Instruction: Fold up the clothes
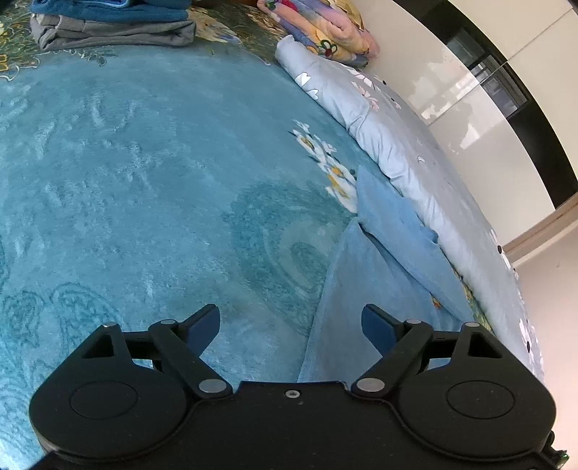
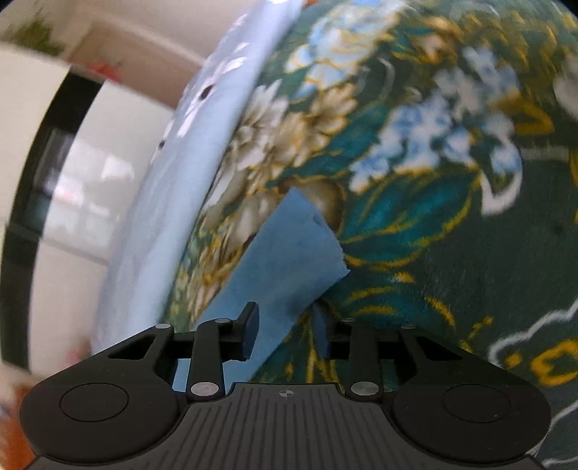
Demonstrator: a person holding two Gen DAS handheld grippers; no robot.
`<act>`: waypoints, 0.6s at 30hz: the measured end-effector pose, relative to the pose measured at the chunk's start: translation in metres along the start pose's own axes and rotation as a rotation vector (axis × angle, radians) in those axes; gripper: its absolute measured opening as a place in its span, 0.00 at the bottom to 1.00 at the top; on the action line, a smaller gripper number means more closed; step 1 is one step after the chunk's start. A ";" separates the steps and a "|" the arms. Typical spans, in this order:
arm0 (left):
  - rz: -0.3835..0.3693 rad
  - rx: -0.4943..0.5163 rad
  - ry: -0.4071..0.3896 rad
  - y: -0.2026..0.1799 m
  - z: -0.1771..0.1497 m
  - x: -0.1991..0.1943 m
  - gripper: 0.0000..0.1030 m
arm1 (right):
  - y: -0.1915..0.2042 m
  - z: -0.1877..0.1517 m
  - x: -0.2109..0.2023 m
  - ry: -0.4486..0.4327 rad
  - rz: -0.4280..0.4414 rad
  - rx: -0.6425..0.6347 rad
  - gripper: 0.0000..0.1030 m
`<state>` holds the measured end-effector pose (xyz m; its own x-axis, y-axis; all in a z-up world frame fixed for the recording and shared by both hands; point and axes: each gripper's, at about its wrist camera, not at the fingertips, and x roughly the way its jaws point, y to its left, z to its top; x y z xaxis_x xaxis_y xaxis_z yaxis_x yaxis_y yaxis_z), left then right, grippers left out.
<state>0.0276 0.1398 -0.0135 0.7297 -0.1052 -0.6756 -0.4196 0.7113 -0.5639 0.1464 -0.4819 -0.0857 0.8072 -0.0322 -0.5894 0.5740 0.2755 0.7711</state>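
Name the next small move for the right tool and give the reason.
Probably back the right tool away. Its jaws stand apart, with the light blue cloth's corner lying loose between them on the floral blanket, so it looks released.

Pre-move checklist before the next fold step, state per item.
1. Left gripper free: ok, wide apart, nothing between the fingers.
2. Right gripper off the light blue cloth: cannot tell; jaws partly apart, cloth corner lies between them, contact unclear in the blur.
3. Light blue cloth flat: not ok, a raised fold runs along it in the left wrist view.
4. Work area on the blue blanket: ok, bare ahead of the left gripper.
5. Folded stack out of the way: ok, at the far edge.
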 end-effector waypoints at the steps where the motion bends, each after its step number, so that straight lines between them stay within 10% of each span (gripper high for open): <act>1: 0.000 -0.001 0.002 0.000 0.000 0.001 0.82 | -0.002 0.000 0.002 -0.006 0.008 0.025 0.25; 8: -0.006 0.007 0.021 -0.001 -0.004 0.002 0.82 | 0.002 0.008 0.020 -0.037 0.008 0.090 0.06; 18: 0.007 -0.017 0.014 0.010 0.000 0.004 0.83 | 0.145 -0.040 -0.002 -0.122 0.229 -0.491 0.05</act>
<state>0.0261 0.1463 -0.0219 0.7192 -0.1096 -0.6861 -0.4343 0.7000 -0.5670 0.2224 -0.4033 0.0173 0.9307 -0.0222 -0.3652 0.2743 0.7030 0.6562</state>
